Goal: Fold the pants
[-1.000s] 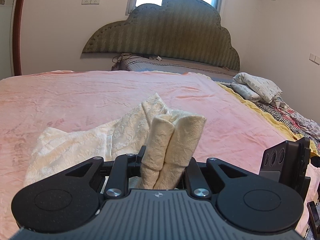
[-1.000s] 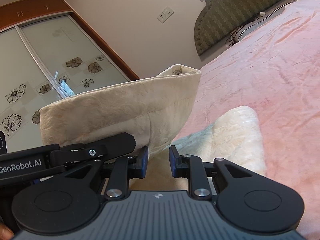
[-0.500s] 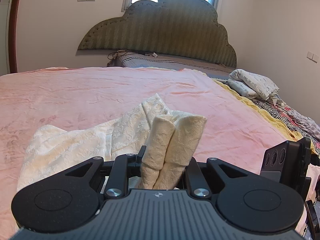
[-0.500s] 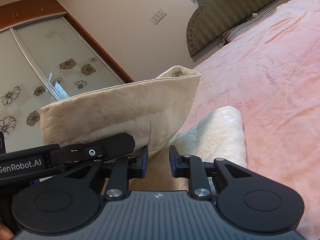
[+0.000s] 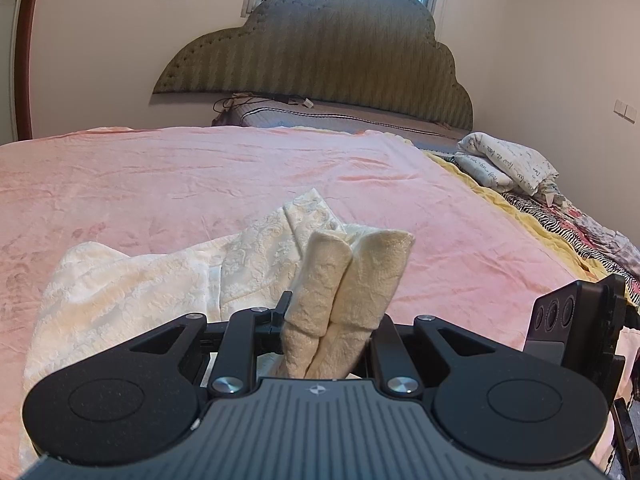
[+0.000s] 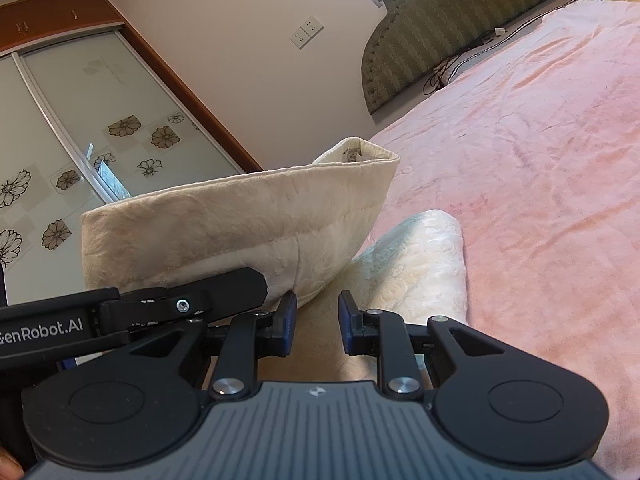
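pants (image 5: 132, 292): cream, on pink bed (image 5: 240, 184), rest heaped at near left | room: wide bare bedspread up to headboard (image 5: 328, 52) | left tongs (image 5: 330, 334): clamped on bunched waistband, angled down | right tongs (image 6: 317, 324): pads slightly apart, cloth between, grip unclear; nearly level, just beside left tongs

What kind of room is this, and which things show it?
Most likely a home bedroom. A wide bed under a pink blanket fills the view, a padded headboard stands against the wall below a window, and a wardrobe with flower-patterned sliding doors stands at the side.
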Motion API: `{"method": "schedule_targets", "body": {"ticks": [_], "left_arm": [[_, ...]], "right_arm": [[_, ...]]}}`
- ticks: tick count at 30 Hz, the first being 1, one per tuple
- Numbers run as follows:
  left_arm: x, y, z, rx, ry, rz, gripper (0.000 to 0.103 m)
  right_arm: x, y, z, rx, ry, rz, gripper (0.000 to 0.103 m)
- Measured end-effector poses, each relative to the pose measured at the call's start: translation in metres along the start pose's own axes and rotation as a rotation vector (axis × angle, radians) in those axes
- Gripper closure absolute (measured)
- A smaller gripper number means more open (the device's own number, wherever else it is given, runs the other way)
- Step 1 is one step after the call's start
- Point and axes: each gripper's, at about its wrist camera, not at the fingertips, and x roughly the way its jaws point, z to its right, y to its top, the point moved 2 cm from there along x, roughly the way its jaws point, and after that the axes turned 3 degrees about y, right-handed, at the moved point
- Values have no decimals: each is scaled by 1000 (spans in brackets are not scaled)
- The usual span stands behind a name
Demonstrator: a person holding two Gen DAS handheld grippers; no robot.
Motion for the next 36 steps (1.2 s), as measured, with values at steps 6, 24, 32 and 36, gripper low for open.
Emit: {"method": "schedule_targets", "body": {"ticks": [6,24,32,36], "left_arm": [[0,-1,0,2,-1,-1,87],[12,-4,-7,-17,-16,-29,86],[17,-10,-8,-16,-29,-30,86],[19,-12,-5,20,-19,-18,86]], "right_arm": [[0,0,-2,1,-3,1,81],[-1,0,-3,18,-30,-18,81],[-14,3,39,308,42,56,79],[-23,9,46,402,109,133,34]]}}
